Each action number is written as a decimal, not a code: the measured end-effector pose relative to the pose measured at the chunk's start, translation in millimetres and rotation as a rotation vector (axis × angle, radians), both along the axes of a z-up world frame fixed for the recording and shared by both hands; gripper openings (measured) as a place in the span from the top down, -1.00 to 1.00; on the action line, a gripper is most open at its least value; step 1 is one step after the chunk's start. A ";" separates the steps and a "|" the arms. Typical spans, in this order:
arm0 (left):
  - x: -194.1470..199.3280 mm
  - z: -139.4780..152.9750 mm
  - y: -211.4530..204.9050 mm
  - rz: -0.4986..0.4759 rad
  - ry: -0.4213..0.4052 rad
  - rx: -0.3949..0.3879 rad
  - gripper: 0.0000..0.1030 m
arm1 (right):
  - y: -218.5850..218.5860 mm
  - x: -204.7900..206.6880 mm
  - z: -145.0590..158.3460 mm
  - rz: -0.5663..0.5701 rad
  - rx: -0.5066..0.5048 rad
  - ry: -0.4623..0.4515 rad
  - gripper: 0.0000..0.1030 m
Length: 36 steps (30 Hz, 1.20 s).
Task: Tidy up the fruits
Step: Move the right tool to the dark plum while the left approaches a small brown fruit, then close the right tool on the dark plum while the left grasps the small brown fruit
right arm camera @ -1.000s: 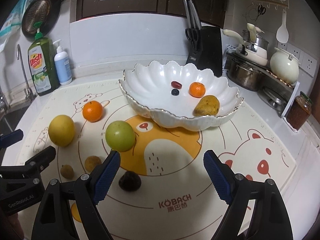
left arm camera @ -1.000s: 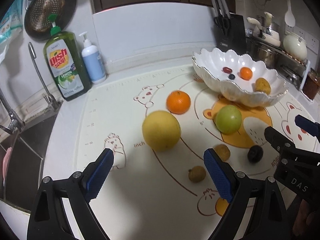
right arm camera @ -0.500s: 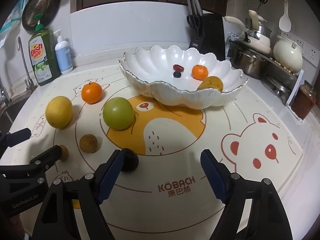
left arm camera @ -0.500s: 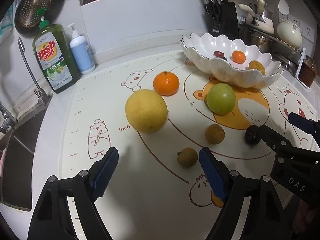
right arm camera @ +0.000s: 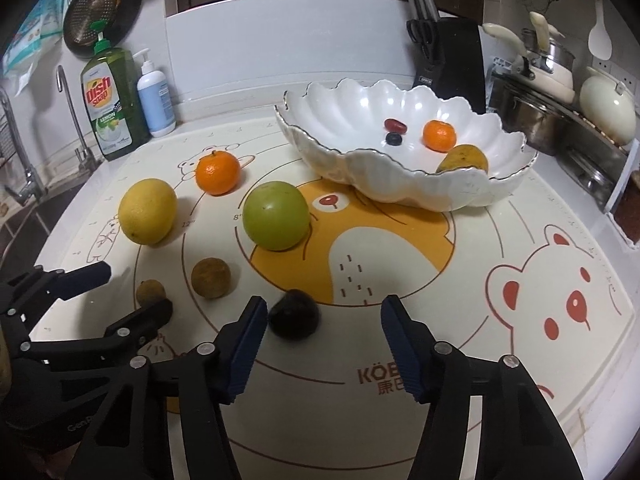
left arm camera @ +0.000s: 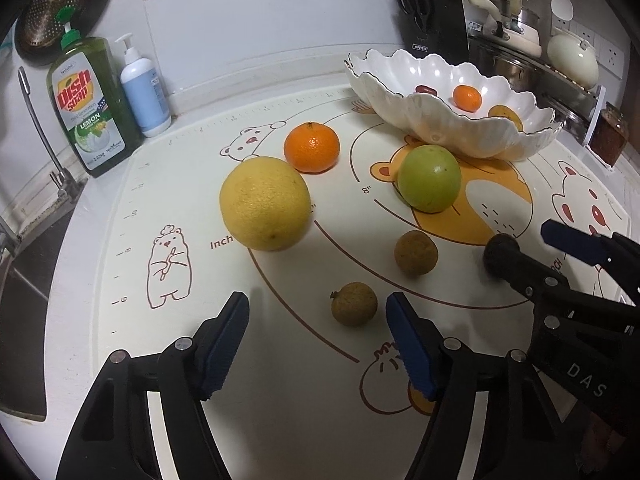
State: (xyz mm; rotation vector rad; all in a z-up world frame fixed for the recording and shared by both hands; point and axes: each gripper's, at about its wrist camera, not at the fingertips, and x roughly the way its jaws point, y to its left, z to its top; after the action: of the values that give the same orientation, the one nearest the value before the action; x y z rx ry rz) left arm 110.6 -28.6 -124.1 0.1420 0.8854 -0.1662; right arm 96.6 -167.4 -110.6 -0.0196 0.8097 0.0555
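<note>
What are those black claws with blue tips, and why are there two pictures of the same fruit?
No robot here: a person holds a hand-held clamp in each hand, each carrying a wide-angle camera looking along its fingers. One picture comes from the left tool, the other from the right tool. Both have just been closing, yet neither grips anything. A small brown fruit lies between the left tool's fingers, a dark fruit between the right's. On the bear-print mat also sit a yellow citrus, a mandarin and a green fruit. The white scalloped bowl already holds several fruits.
</note>
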 end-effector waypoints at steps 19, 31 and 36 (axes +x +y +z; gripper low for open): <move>3.3 -3.1 -10.0 -0.032 0.017 -0.037 0.28 | 11.5 11.8 -12.0 0.067 0.078 0.052 0.33; 0.0 -0.3 -14.1 -0.043 0.014 -0.030 0.54 | 13.8 8.2 -6.0 0.082 0.080 0.032 0.49; -1.4 4.7 -12.8 -0.036 0.002 -0.033 0.54 | 12.4 6.5 -1.7 0.082 0.080 0.022 0.49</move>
State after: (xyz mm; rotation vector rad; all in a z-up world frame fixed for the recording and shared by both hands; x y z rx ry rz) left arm 109.2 -41.5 -119.4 0.1275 0.8823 -0.2146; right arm 103.1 -154.9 -112.3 0.0234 0.8274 0.1658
